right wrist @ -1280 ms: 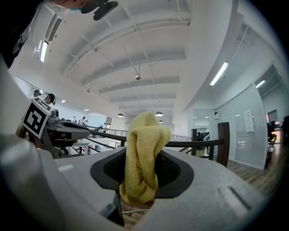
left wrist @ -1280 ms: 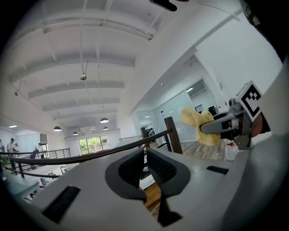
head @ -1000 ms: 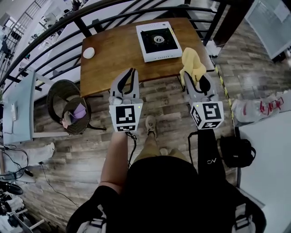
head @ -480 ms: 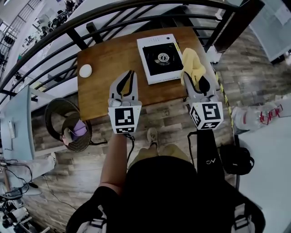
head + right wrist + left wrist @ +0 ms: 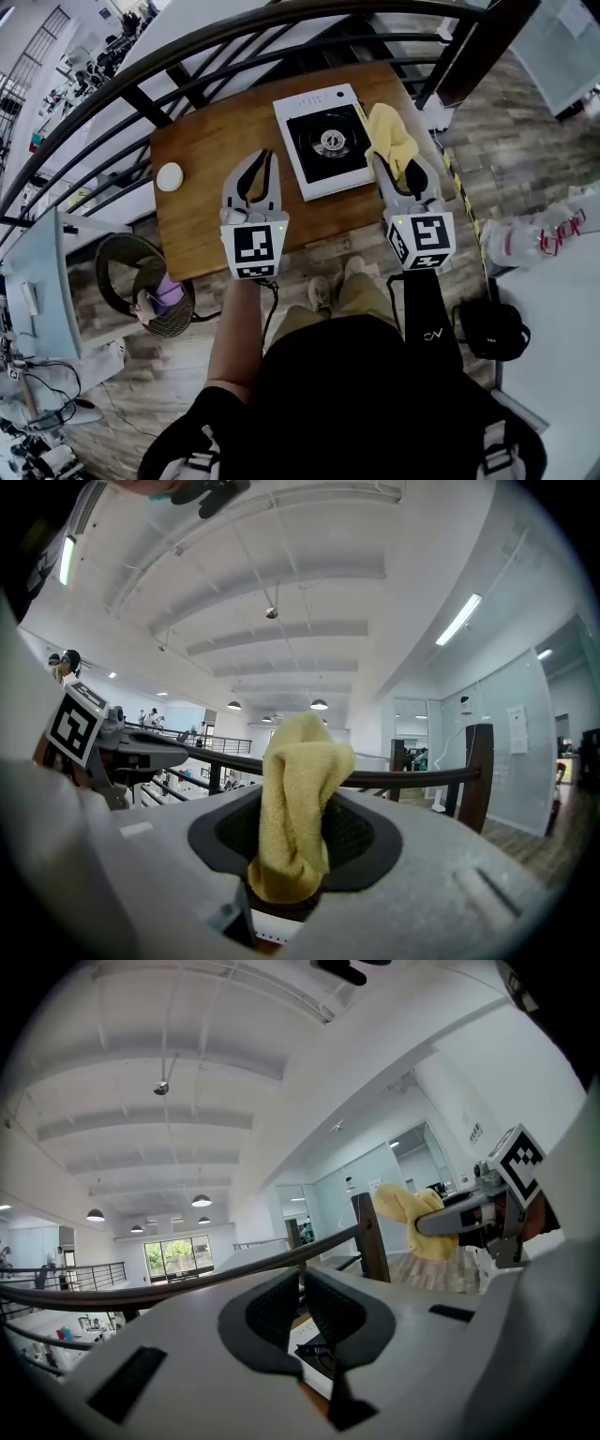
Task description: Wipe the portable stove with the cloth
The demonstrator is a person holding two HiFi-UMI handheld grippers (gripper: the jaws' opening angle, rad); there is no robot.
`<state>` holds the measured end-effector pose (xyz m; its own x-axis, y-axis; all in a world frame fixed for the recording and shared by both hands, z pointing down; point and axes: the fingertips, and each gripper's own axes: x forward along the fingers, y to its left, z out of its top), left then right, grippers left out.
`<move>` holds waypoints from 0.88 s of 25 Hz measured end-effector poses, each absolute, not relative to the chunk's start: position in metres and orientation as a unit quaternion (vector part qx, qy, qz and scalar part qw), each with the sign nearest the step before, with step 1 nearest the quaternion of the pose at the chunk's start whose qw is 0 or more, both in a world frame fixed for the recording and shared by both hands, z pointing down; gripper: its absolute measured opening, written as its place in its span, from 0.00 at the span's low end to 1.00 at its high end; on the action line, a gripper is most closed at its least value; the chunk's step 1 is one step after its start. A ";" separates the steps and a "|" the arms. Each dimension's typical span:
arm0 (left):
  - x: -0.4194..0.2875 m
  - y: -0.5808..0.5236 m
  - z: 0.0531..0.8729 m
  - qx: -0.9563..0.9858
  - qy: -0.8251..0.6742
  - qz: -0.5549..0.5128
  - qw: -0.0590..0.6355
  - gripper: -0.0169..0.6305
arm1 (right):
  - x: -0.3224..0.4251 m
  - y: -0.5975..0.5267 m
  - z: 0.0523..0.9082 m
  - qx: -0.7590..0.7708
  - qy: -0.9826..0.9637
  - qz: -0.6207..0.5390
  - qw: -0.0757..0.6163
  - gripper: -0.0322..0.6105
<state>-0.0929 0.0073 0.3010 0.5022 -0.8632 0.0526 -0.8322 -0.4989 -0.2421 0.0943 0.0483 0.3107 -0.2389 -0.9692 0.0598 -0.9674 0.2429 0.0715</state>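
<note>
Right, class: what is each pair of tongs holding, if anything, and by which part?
Right tongs: the cloth, pinched at one bunched end, the rest sticking out past the tips. Left tongs: shut, holding nothing.

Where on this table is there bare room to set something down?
Free: the bare wood of the table between the small white disc and the stove, and a strip in front of the stove. Crowded: the right end, with the stove and the right gripper holding the cloth.
</note>
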 end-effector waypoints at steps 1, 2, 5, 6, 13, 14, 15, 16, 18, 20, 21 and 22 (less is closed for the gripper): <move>-0.089 0.000 0.301 -0.863 0.490 -0.084 0.093 0.06 | 0.098 0.040 0.311 0.616 -0.786 -0.008 0.045 0.29; -0.085 -0.007 0.301 -0.864 0.488 -0.083 0.093 0.06 | 0.101 0.032 0.312 0.616 -0.786 -0.007 0.045 0.29; -0.075 -0.030 0.302 -0.866 0.485 -0.078 0.094 0.06 | 0.109 0.005 0.315 0.614 -0.788 -0.004 0.042 0.29; -0.072 -0.038 0.303 -0.865 0.487 -0.078 0.095 0.06 | 0.111 -0.004 0.316 0.611 -0.790 -0.003 0.042 0.29; -0.050 -0.107 0.307 -0.850 0.515 -0.080 0.085 0.06 | 0.137 -0.087 0.316 0.585 -0.810 0.003 0.039 0.29; -0.047 -0.118 0.309 -0.847 0.519 -0.081 0.083 0.06 | 0.139 -0.102 0.318 0.579 -0.814 0.005 0.041 0.29; -0.045 -0.129 0.311 -0.843 0.525 -0.083 0.082 0.06 | 0.140 -0.117 0.319 0.572 -0.819 0.007 0.043 0.29; -0.043 -0.141 0.312 -0.839 0.530 -0.086 0.081 0.06 | 0.141 -0.131 0.320 0.564 -0.824 0.007 0.044 0.29; -0.039 -0.163 0.314 -0.831 0.543 -0.091 0.082 0.06 | 0.142 -0.159 0.320 0.549 -0.835 0.007 0.044 0.29; -0.036 -0.182 0.316 -0.822 0.555 -0.097 0.082 0.06 | 0.144 -0.182 0.322 0.533 -0.845 0.010 0.043 0.29; -0.035 -0.190 0.317 -0.818 0.561 -0.100 0.083 0.06 | 0.144 -0.192 0.324 0.526 -0.849 0.012 0.043 0.29; -0.036 -0.197 0.318 -0.814 0.567 -0.102 0.083 0.06 | 0.143 -0.201 0.327 0.520 -0.853 0.016 0.044 0.29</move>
